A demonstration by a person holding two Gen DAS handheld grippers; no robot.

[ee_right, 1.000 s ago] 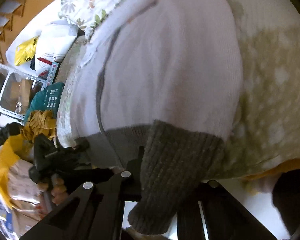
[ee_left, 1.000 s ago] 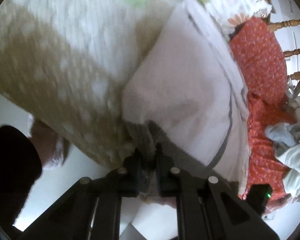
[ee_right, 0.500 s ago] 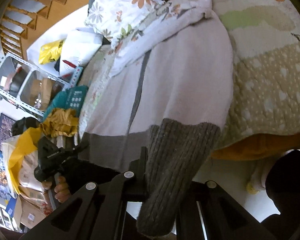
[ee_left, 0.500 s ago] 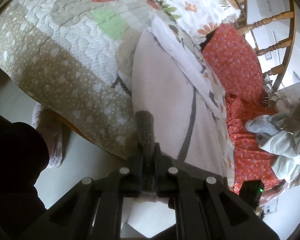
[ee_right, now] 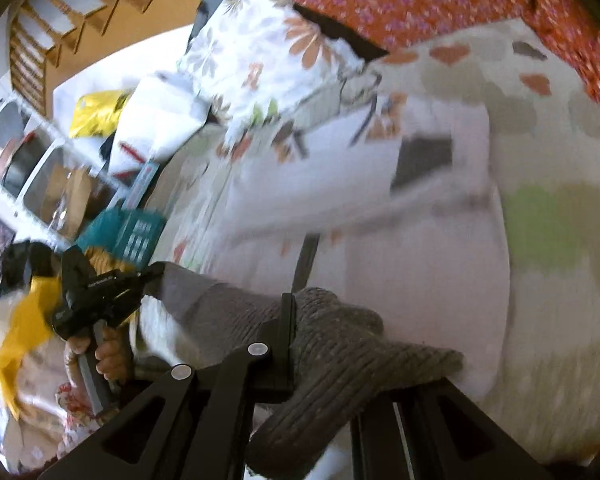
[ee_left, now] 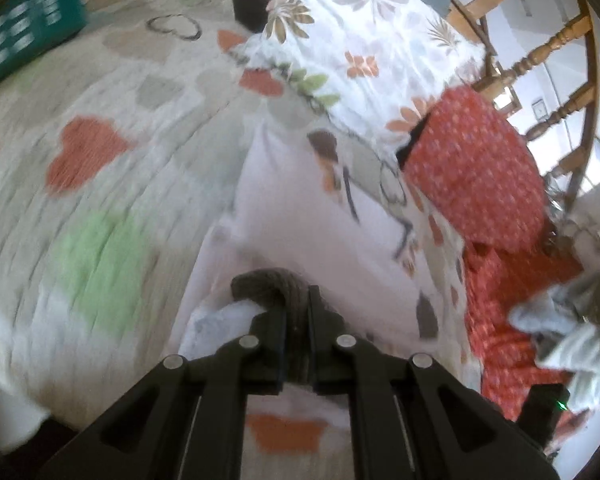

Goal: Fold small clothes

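Jaws: left clamped on sweater [ee_left: 300,240] hem | right clamped on sweater hem

You have a bed [ee_left: 100,184] under a quilt printed with hearts. The pale garment [ee_left: 300,216] lies spread along its middle. Toward the far edge a floral pillow [ee_left: 360,40] rests beside an orange patterned cushion [ee_left: 476,176]. A teal box [ee_left: 24,40] sits at the far left corner.
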